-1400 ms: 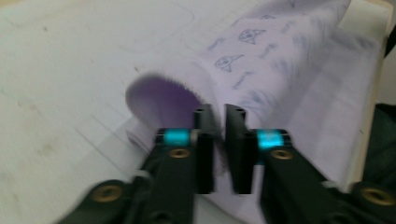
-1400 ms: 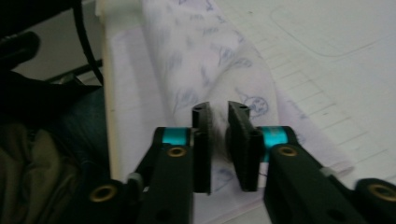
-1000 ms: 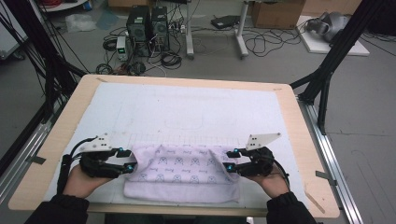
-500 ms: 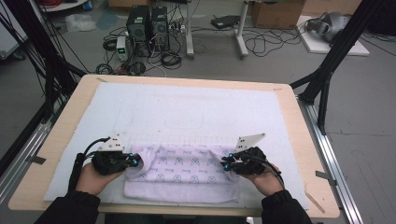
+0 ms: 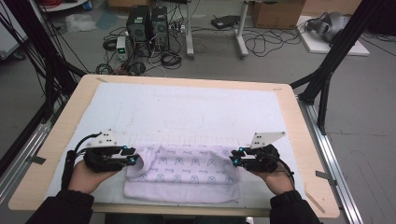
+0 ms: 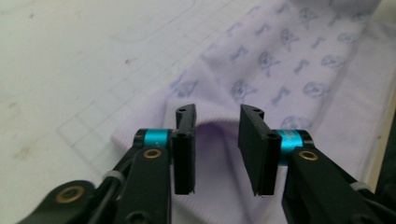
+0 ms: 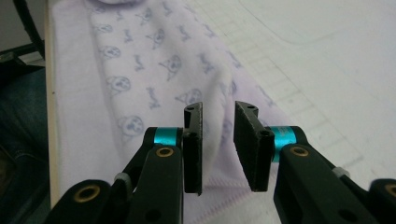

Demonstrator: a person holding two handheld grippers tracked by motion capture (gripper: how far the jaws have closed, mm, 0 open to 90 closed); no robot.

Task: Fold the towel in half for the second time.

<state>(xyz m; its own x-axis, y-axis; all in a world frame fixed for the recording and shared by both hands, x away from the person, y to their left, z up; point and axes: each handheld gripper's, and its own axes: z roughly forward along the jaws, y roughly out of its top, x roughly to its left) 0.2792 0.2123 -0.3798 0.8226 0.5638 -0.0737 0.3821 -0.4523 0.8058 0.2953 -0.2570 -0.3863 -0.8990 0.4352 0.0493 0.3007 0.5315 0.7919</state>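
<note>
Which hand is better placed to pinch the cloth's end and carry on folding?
Right, narrowly. The right claw has a raised fold of the printed cloth against its pad; the left claw straddles a sagging hollow, both open.

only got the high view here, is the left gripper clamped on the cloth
observer: no, the left gripper has just been opening; a raised fold of the cloth sits between its jaws, not pinched
operator: and the right one
observer: the right gripper has just been opening too; a fold stands between its jaws, loose
operator: what's near its tips
observer: a stitched hem runs across just below them
</note>
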